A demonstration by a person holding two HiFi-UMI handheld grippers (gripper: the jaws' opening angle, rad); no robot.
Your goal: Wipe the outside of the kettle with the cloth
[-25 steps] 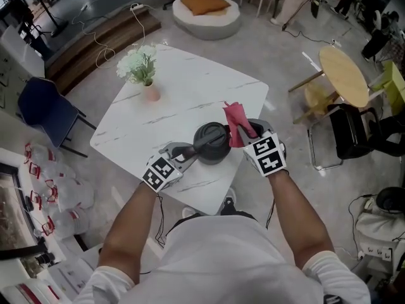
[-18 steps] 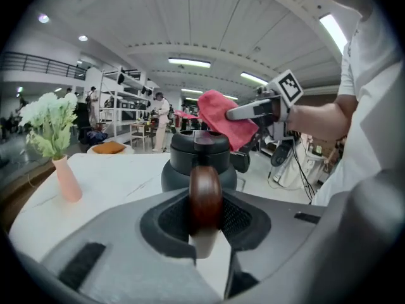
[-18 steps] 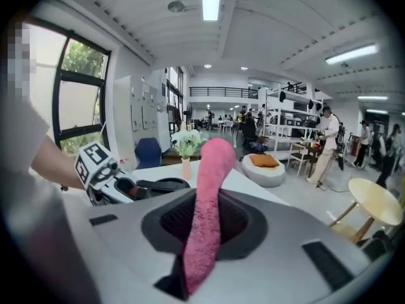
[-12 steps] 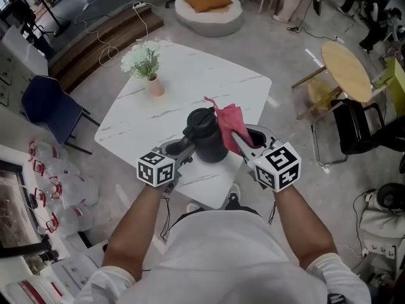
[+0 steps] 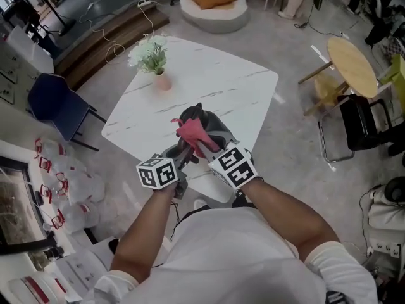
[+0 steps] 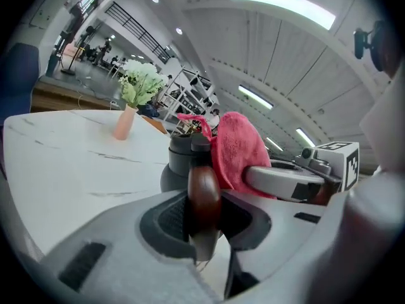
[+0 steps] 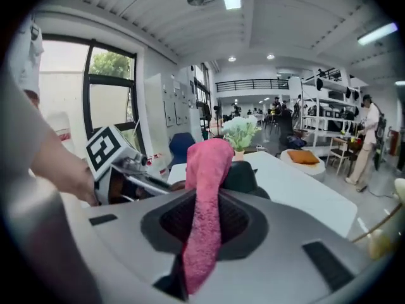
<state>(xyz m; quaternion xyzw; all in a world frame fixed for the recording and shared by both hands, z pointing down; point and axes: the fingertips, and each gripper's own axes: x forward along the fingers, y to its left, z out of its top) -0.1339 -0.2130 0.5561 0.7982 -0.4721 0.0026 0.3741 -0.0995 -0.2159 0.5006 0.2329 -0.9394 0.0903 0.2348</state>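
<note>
A dark grey kettle [image 5: 209, 124] stands near the front edge of the white marble table [image 5: 240, 94]. My left gripper [image 5: 181, 156] is shut on its brown wooden handle [image 6: 204, 195], which sits upright between the jaws. My right gripper [image 5: 205, 149] is shut on a pink cloth [image 5: 192, 130], which lies against the near side of the kettle. In the left gripper view the cloth [image 6: 237, 151] covers the right of the kettle [image 6: 177, 166], with the right gripper [image 6: 285, 181] beside it. In the right gripper view the cloth [image 7: 205, 195] hangs between the jaws in front of the kettle [image 7: 243, 176].
A pink vase of white flowers [image 5: 154, 59] stands at the table's far left. A blue chair [image 5: 54, 103] is left of the table. A round wooden table [image 5: 351, 68] and a black chair [image 5: 364, 122] are to the right, a white pouffe [image 5: 215, 8] beyond.
My right gripper has swept the cloth leftward from the kettle's right side onto its near side. The left gripper has rolled while keeping hold of the handle.
</note>
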